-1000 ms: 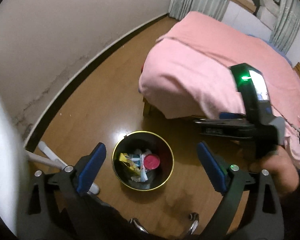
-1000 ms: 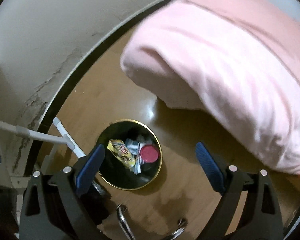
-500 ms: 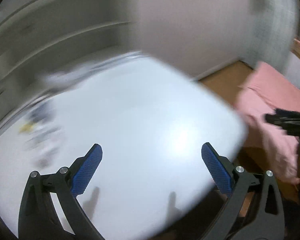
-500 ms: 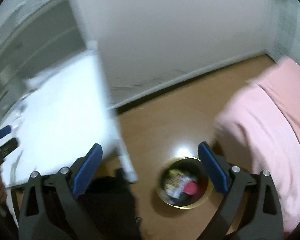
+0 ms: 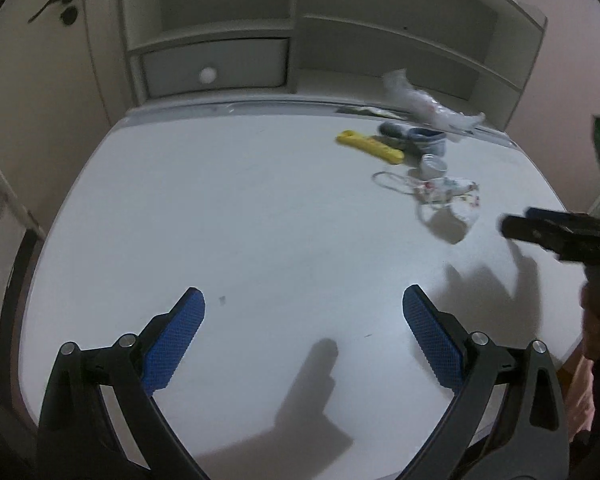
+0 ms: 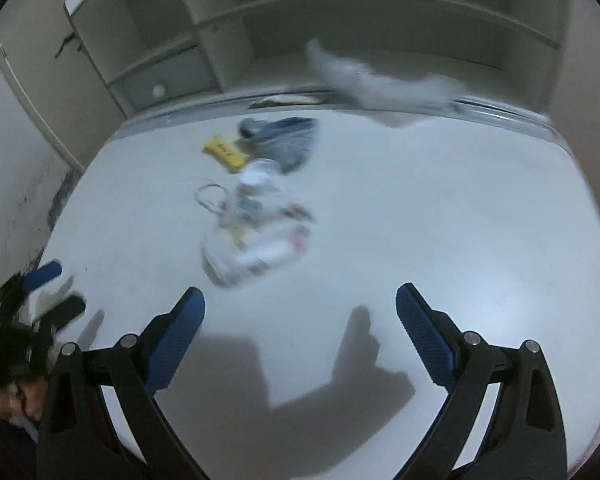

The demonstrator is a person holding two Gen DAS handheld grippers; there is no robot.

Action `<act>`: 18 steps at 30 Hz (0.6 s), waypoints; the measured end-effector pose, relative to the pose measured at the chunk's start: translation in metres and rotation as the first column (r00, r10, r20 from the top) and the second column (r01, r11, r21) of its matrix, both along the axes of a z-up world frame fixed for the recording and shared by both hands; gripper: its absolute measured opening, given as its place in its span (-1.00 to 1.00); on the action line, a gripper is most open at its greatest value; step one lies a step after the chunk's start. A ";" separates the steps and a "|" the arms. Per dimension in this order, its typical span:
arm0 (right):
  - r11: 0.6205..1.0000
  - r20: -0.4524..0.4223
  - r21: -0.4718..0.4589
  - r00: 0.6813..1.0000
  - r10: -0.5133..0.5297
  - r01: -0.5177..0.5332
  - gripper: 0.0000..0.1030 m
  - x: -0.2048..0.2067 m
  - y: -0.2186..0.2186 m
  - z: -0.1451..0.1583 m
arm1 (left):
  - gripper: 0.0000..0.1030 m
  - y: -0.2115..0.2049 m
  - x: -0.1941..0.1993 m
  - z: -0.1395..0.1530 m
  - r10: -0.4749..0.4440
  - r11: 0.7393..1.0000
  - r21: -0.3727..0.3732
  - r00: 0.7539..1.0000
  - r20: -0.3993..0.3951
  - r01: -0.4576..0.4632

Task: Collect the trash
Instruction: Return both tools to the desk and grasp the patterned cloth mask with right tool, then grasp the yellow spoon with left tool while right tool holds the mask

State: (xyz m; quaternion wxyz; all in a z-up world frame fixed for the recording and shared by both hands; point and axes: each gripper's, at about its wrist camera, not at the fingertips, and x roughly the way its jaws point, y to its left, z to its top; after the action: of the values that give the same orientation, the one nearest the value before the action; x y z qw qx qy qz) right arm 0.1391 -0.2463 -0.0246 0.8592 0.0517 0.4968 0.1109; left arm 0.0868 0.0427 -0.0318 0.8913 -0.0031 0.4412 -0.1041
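1. My left gripper (image 5: 303,334) hangs over the white desk (image 5: 240,220), jaws spread wide, holding nothing.
2. My right gripper (image 6: 300,334) is likewise wide open and empty.
3. The trash lies well ahead of both: a printed wrapper (image 5: 450,198) ahead-right of the left jaws, a yellow packet (image 5: 370,146) beyond it.
4. In the blurred right view, that wrapper (image 6: 256,232) sits ahead-left of the jaws.
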 end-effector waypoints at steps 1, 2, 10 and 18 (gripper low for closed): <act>1.000 -0.004 -0.007 1.000 0.010 -0.010 0.81 0.007 0.007 -0.002 | 0.87 0.004 -0.003 0.000 -0.002 1.000 -0.003 1.000 0.000 0.002; 1.000 -0.005 -0.028 1.000 0.008 -0.008 0.81 0.016 0.015 -0.003 | 0.87 0.006 -0.002 0.000 -0.002 1.000 -0.005 1.000 -0.002 0.002; 0.995 -0.034 -0.095 0.999 -0.012 0.009 0.64 0.044 0.029 -0.018 | 0.87 0.003 0.023 -0.003 -0.024 1.000 0.016 1.000 -0.006 0.024; 0.997 -0.027 -0.076 0.999 0.031 -0.033 -0.45 0.024 0.014 -0.018 | 0.87 -0.027 0.077 -0.002 -0.053 0.998 0.017 0.998 -0.044 0.054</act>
State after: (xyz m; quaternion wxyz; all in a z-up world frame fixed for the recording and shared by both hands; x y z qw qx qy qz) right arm 0.1635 -0.2326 -0.0426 0.8521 0.0123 0.5126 0.1052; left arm 0.1640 0.0158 -0.0338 0.8785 0.0143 0.4612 -0.1239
